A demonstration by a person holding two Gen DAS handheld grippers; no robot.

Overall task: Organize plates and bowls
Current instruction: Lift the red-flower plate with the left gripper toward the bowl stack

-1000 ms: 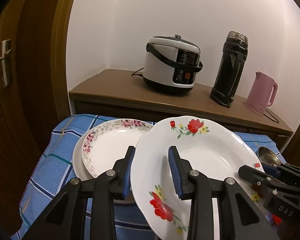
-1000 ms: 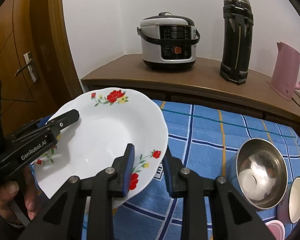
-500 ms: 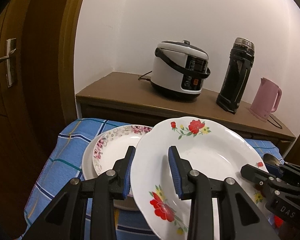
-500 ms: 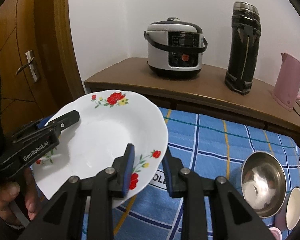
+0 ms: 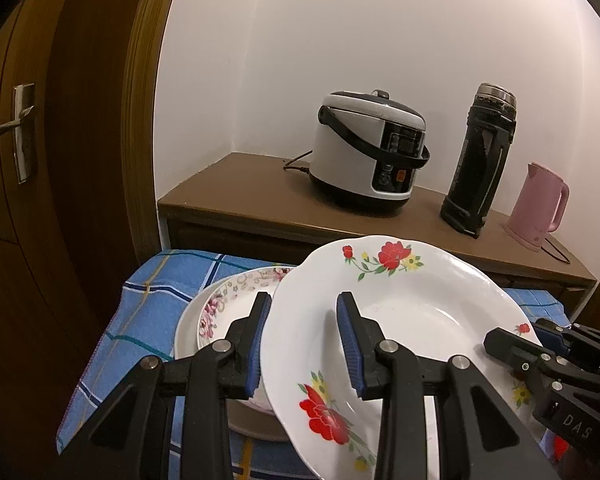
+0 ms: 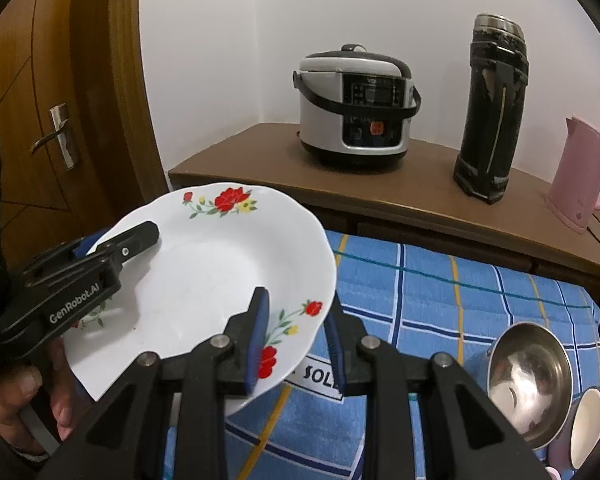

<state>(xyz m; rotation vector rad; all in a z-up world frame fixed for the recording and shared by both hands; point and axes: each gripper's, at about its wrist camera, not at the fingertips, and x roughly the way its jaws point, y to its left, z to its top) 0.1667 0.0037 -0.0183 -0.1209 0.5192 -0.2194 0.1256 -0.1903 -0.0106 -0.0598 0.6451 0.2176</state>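
A white plate with red flowers (image 5: pixel 404 320) hangs tilted above the blue checked tablecloth (image 6: pixel 440 304), held at two opposite rims. My left gripper (image 5: pixel 304 340) is shut on its left rim, one finger above and one below. My right gripper (image 6: pixel 296 340) is shut on the right rim of the same plate (image 6: pixel 204 276). Each view shows the other gripper on the far rim: the right one (image 5: pixel 540 350), the left one (image 6: pixel 112 248). Below and left of the held plate, a pink-flowered plate (image 5: pixel 236 300) lies on a larger plain plate (image 5: pixel 186 328).
A steel bowl (image 6: pixel 528 376) and a white cup (image 6: pixel 588 428) sit on the cloth at the right. Behind, a wooden sideboard (image 5: pixel 260 196) carries a rice cooker (image 5: pixel 364 152), a black flask (image 5: pixel 480 168) and a pink kettle (image 5: pixel 540 208). A wooden door (image 5: pixel 40 200) stands left.
Both grippers keep their grip on the flowered plate. The pair has drifted slightly back from the sideboard, so the stacked plates and the steel bowl look a little farther off.
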